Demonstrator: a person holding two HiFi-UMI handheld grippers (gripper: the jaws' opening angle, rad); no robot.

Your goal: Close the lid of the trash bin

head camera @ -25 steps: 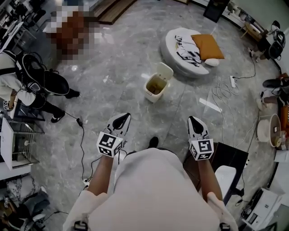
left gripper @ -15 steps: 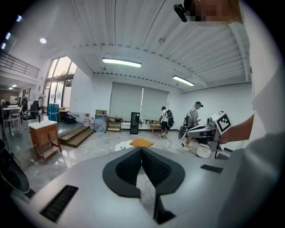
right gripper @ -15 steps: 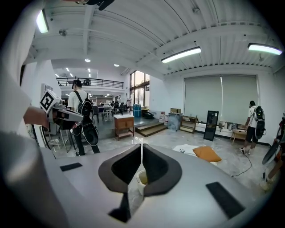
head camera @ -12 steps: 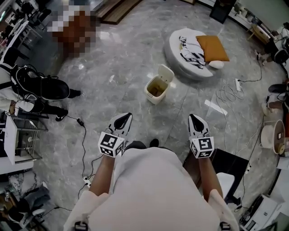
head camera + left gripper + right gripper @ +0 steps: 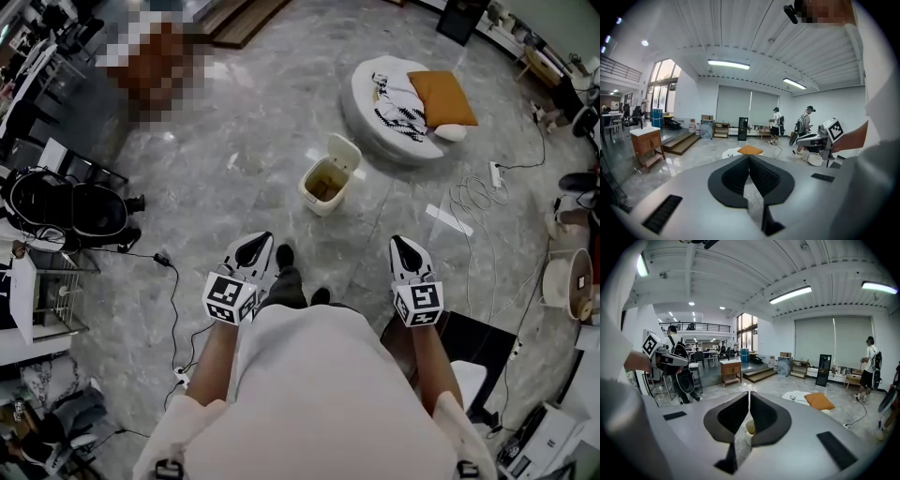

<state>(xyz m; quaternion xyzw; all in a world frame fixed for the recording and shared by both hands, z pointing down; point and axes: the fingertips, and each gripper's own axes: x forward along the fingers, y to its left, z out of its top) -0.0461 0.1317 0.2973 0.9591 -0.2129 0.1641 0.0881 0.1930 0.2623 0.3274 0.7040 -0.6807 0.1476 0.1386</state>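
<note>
Bin (image 5: 323,183), lid (image 5: 343,150) up – round bed (image 5: 394,94) behind, cable (image 5: 464,194) at rt; L tool (image 5: 257,247), R tool (image 5: 403,253) tips together.

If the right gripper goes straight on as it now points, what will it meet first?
Probably the grey floor, short of the open trash bin. The right gripper tilts downward, and its own view shows the bin in line, but depth is unclear.
</note>
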